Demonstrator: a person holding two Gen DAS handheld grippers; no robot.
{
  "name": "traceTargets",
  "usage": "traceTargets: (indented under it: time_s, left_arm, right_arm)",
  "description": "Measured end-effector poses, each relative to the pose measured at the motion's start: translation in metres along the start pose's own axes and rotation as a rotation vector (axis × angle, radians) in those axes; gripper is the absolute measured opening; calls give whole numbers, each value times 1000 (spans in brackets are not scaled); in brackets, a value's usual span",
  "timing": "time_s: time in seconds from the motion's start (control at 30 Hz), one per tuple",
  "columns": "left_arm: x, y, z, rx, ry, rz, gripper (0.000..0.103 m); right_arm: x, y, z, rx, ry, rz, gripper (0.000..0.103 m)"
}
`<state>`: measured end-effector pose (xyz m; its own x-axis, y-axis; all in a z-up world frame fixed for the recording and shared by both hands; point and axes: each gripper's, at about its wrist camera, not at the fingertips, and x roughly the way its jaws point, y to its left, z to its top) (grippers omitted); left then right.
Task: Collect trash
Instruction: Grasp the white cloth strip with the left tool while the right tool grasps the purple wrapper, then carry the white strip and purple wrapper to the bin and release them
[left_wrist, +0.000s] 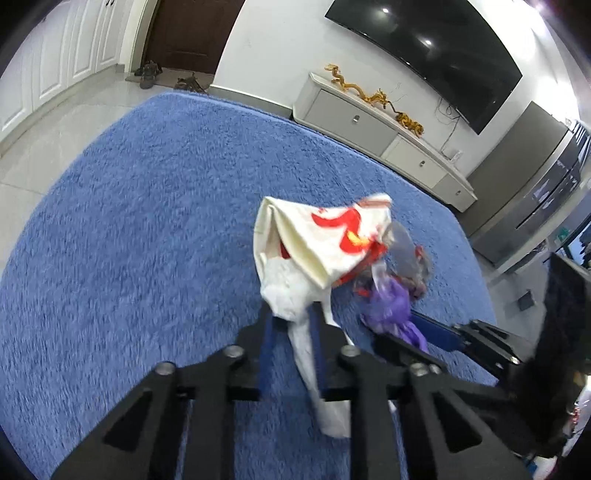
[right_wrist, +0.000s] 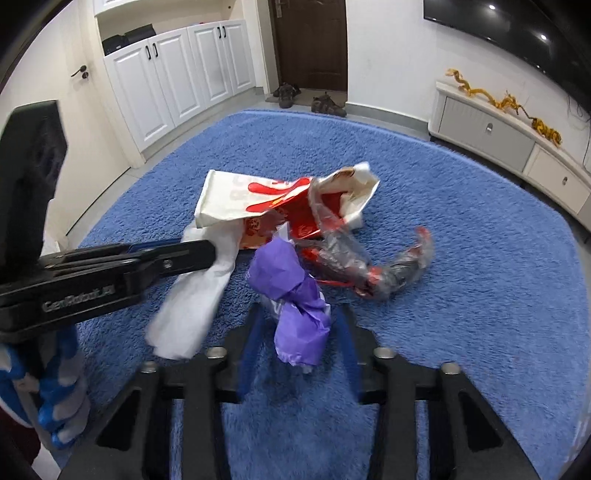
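Note:
A pile of trash lies on the blue rug (left_wrist: 147, 221). My left gripper (left_wrist: 293, 317) is shut on a crumpled white paper (left_wrist: 306, 354), which hangs down between its fingers. Just beyond it sits a white paper bag with red print (left_wrist: 325, 236). In the right wrist view my right gripper (right_wrist: 299, 317) is closed around a purple wrapper (right_wrist: 295, 306), whose lower end droops below the fingers. The left gripper (right_wrist: 210, 254) reaches in from the left there, pinching the white paper (right_wrist: 192, 306). A clear and red plastic wrapper (right_wrist: 354, 266) lies behind the purple one, beside the paper bag (right_wrist: 236, 199).
The rug (right_wrist: 461, 240) spreads wide around the pile. A low TV cabinet (right_wrist: 498, 136) with golden figures stands along the right wall. Shoes (right_wrist: 325, 103) sit by the dark door, white cupboards (right_wrist: 177, 81) at the left. A gloved hand (right_wrist: 55, 387) holds the left gripper.

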<state>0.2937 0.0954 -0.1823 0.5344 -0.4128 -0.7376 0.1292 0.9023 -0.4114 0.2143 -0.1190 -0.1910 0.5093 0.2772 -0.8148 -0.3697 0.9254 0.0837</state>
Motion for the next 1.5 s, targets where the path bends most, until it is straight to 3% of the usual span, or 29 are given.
traceTargets:
  time_s: [0.03, 0.4, 0.63, 0.67, 0.73, 0.77, 0.97, 1.03, 1.07, 1.1, 1.13, 1.5]
  left_arm:
    - [-2, 0, -3, 1, 1, -5, 11]
    - [-41, -11, -46, 49, -14, -42, 3]
    - [-50, -4, -39, -25, -29, -51, 7]
    - [-49, -7, -35, -21, -30, -40, 10]
    - [-41, -12, -29, -16, -28, -10, 26]
    - [-38, -14, -28, -16, -30, 9, 41]
    - [-11, -32, -23, 39, -3, 100, 44]
    - [-7, -40, -25, 73, -11, 136, 42]
    - [-7, -43, -27, 83, -14, 139, 33]
    - [-6, -46, -29, 89, -10, 132, 14]
    - [-5, -47, -31, 89, 0, 127, 10]
    - [-54, -72, -60, 153, -56, 131, 5]
  right_arm:
    - [0, 2, -2, -5, -4, -1, 29]
    - [-53, 18, -49, -60, -32, 22, 27]
    - [-96, 13, -74, -51, -73, 10, 27]
    - [-100, 8, -75, -44, -79, 8, 27]
    - [-105, -2, -78, -27, -88, 5, 27]
    - [-108, -6, -80, -15, -93, 1, 27]
    - [-116, -32, -89, 30, -100, -15, 27]
    - [-119, -39, -93, 44, -102, -26, 27]
    - [-121, -43, -96, 51, -104, -32, 27]
    - [-124, -47, -99, 59, -108, -38, 27]
    - [-127, -50, -102, 67, -112, -41, 27]
    - [-157, -66, -135, 106, -144, -47, 27]
